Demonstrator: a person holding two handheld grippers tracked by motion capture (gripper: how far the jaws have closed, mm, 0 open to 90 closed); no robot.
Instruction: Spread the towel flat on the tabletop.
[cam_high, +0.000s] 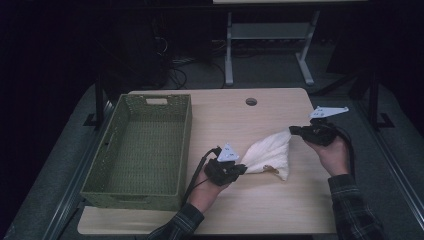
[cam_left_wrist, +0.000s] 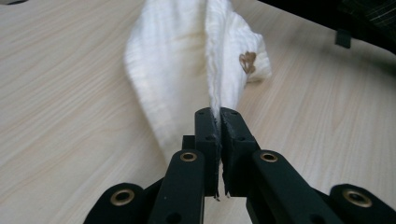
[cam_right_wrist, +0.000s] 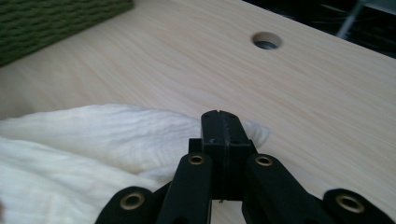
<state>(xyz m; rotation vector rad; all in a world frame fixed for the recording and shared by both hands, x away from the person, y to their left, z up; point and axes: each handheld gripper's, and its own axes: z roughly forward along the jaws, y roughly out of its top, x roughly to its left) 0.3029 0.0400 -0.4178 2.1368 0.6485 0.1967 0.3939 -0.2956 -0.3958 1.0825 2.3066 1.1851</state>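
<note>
My left gripper (cam_high: 239, 169) and right gripper (cam_high: 296, 130) each clamp a corner of the white cloth (cam_high: 267, 154), stretched low over the worktop (cam_high: 235, 125); next, probably folding, or carrying it to the green basket (cam_high: 145, 150).

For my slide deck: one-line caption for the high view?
Two hand-held claws, left and right, each pinch a corner of a white cloth beside a green woven basket.

Left tool (cam_high: 239, 169) and right tool (cam_high: 295, 131) face each other, jaws of both pressed together.
</note>
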